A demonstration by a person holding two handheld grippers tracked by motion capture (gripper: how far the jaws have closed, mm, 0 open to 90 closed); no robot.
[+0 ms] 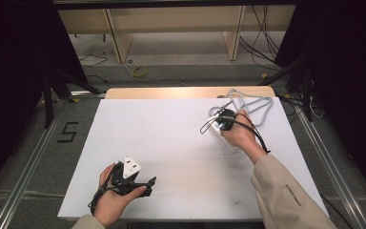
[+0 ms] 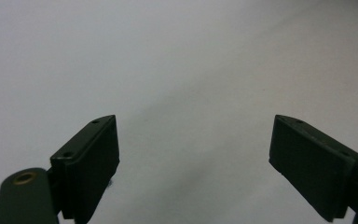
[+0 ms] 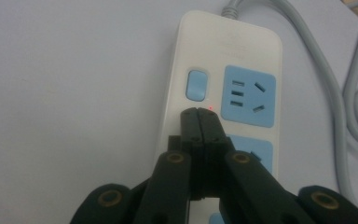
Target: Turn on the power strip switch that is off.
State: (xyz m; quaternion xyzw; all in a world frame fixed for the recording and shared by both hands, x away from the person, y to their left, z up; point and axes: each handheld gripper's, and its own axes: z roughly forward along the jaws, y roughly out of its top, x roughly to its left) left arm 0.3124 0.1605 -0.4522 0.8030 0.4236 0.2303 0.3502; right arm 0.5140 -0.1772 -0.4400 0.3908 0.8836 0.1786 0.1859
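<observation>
**Closed tongs over the power strip's switch, open tongs idle at the near left**

At the near left of the table [image 1: 171, 143], in the high view, the left tongs [image 1: 145, 183] lie low in the person's left hand [image 1: 112, 202], close to the front edge, with the grey three-cornered plate on top. In the left gripper view their two black jaws stand wide apart with nothing between them, and beyond them there is just the plain white table top.

Across the bare middle of the table, well apart from the left hand, the right hand [image 1: 240, 133] holds the right tongs [image 1: 219, 125] at the far right, over a white power strip [image 1: 221, 138] that lies flat on the table. In the right gripper view the right tongs [image 3: 200, 112] are closed, jaw against jaw, gripping nothing. Their tips sit over the power strip [image 3: 228, 42], just below the small blue switch [image 3: 196, 85] and beside a tiny red light [image 3: 211, 108]; whether they touch the casing I cannot tell. To the right of the switch is a blue socket [image 3: 249, 95], with another partly hidden behind the jaws.

The strip's grey cable [image 1: 248, 102] leaves its far end and lies in loose loops near the table's far right corner.
</observation>
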